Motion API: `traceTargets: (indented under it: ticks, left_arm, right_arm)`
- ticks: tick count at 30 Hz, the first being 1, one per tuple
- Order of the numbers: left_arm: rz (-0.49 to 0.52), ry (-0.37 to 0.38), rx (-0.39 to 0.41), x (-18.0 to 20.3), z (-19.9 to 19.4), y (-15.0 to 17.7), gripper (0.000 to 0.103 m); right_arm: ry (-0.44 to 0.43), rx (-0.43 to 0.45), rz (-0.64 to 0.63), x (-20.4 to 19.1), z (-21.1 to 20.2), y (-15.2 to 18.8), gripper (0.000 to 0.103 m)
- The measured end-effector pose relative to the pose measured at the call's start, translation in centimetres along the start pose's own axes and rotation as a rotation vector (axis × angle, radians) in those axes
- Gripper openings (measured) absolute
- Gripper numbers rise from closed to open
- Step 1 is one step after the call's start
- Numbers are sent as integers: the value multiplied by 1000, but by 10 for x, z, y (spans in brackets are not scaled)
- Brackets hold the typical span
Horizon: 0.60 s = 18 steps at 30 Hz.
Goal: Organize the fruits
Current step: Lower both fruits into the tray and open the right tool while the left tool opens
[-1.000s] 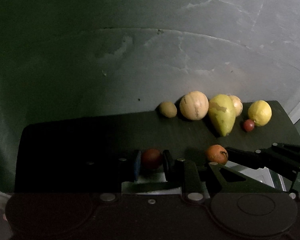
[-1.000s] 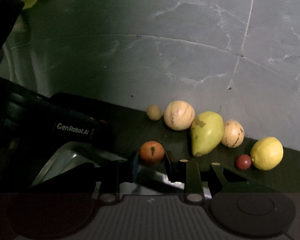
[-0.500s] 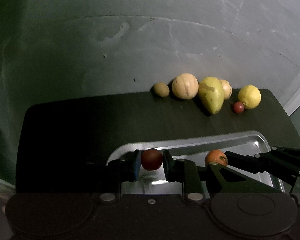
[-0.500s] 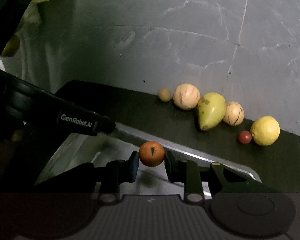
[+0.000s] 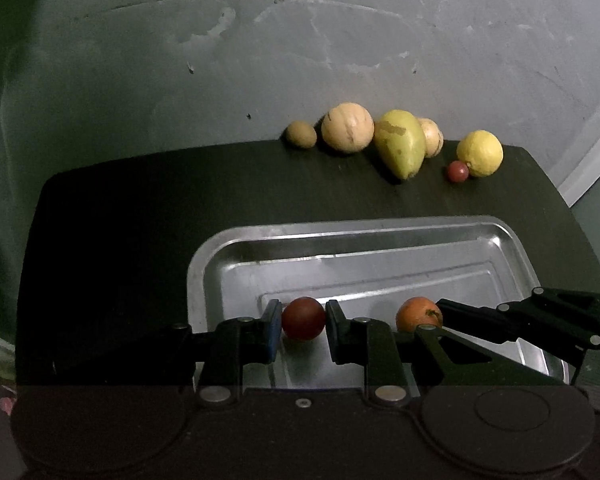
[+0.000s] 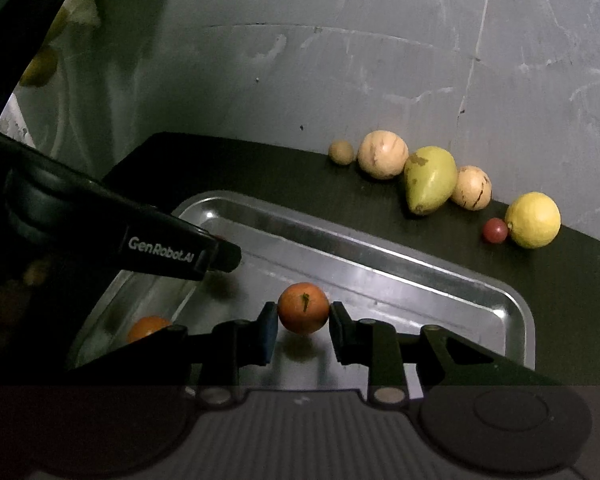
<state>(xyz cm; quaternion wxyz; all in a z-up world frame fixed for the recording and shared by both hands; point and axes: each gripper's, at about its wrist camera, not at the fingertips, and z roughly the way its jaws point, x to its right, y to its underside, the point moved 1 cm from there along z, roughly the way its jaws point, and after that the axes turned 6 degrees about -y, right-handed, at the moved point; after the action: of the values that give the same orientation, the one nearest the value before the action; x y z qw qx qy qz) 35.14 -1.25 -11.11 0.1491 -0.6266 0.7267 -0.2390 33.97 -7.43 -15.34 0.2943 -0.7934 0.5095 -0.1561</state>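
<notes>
Two wrist fisheyes, both low over the near side of the metal tray (image 5: 356,232) and facing the grey wall.

The left wrist view looks straight along its fingers across the tray to the far edge of the dark worktop (image 5: 140,208), close above the tray floor. The right wrist view sits just to its right, angled leftward, so the tray (image 6: 380,256) runs diagonally. Both share the tray, the fruit row (image 5: 396,142) (image 6: 428,184) along the far edge, and each other's gripper.

White lettering "GenRobot.AI" on side of black left gripper (image 6: 228,258), seen in right wrist view. No other readable text.
</notes>
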Motion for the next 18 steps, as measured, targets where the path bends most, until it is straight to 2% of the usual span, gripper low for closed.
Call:
traceTargets:
  ticks: [18]
  left_arm:
    - [16, -2, -35, 7, -2, 21, 25]
  right_arm:
    - [-17, -22, 18, -3, -1, 18, 31]
